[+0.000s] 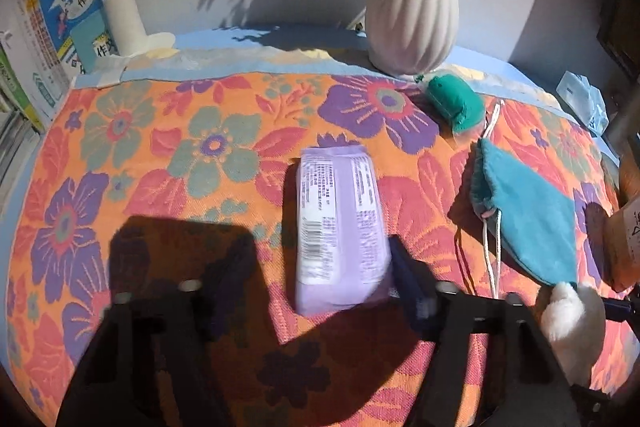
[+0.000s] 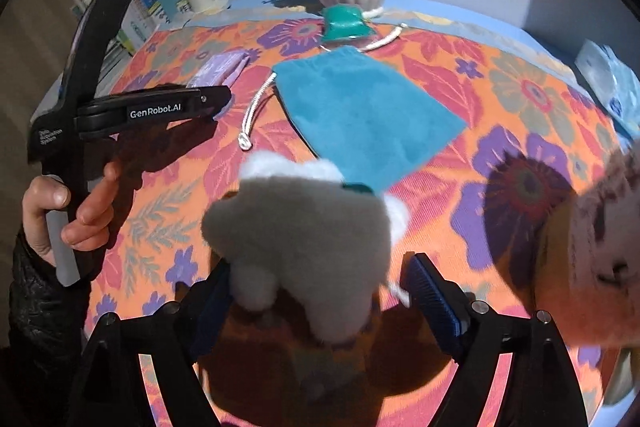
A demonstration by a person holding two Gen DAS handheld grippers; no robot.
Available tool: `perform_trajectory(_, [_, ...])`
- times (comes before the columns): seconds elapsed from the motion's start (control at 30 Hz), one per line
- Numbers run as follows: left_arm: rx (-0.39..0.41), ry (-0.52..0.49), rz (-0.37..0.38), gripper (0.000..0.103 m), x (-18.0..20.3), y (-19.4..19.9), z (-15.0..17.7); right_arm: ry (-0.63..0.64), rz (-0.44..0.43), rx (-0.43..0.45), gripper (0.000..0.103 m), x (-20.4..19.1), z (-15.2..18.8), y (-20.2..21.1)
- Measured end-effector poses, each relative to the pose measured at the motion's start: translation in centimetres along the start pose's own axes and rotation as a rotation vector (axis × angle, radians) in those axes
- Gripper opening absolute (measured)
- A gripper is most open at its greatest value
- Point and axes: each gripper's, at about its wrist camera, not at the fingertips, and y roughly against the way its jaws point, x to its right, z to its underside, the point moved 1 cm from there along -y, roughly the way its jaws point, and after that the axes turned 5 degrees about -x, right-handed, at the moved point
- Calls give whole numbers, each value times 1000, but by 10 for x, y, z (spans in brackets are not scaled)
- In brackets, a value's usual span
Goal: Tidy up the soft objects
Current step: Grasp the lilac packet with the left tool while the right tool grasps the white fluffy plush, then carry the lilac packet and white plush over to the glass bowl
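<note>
From the left wrist view, the left tool (image 1: 316, 267) stands with its jaws apart around the near end of the purple packet (image 1: 338, 227) on the floral worktop (image 1: 160, 155); the right finger lies just beside the packet's edge, with no clamping visible. Right of the packet lie the blue drawstring pouch (image 1: 528, 215) and, farther back, a small green pouch (image 1: 454, 103) near the white vase (image 1: 412, 15).

From the right wrist view, the right tool (image 2: 320, 287) is wide apart, with the white plush toy (image 2: 300, 227) between its fingers, the right one clear of it. The toy sits just short of the blue pouch. Judging by this, nothing is yet bagged; sorting seems barely begun.
</note>
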Motion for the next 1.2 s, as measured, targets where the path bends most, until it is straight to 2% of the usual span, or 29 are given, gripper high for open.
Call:
perform_trajectory(0.03, [5, 0, 0, 42, -1, 1, 0, 9, 3, 3, 88, -2, -3, -2])
perform_trajectory(0.07, [9, -1, 2, 39, -1, 2, 0, 13, 4, 6, 89, -4, -6, -4])
perform_trajectory(0.23, [27, 8, 0, 39, 0, 7, 3, 46, 2, 25, 89, -12, -9, -7])
perform_trajectory(0.33, [69, 1, -32, 39, 4, 23, 11, 43, 20, 52, 88, -12, -9, -9])
perform_trajectory(0.5, [129, -21, -49, 39, 18, 55, 25, 25, 37, 73, 69, -11, -10, -6])
perform_trajectory(0.57, [147, -24, -42, 39, 23, 67, 30, 6, 22, 78, 55, -10, -9, -3])
perform_trajectory(0.67, [178, -34, -28, 39, 31, 86, 34, -17, 11, 95, 55, -12, -3, 7])
perform_trajectory(0.97, [266, -91, 10, 39, 63, 136, 40, -34, 44, 232, 55, -19, 16, 76])
perform_trajectory(1.2, [344, -170, 109, 39, 116, 182, 43, -57, 93, 360, 55, -12, 42, 144])
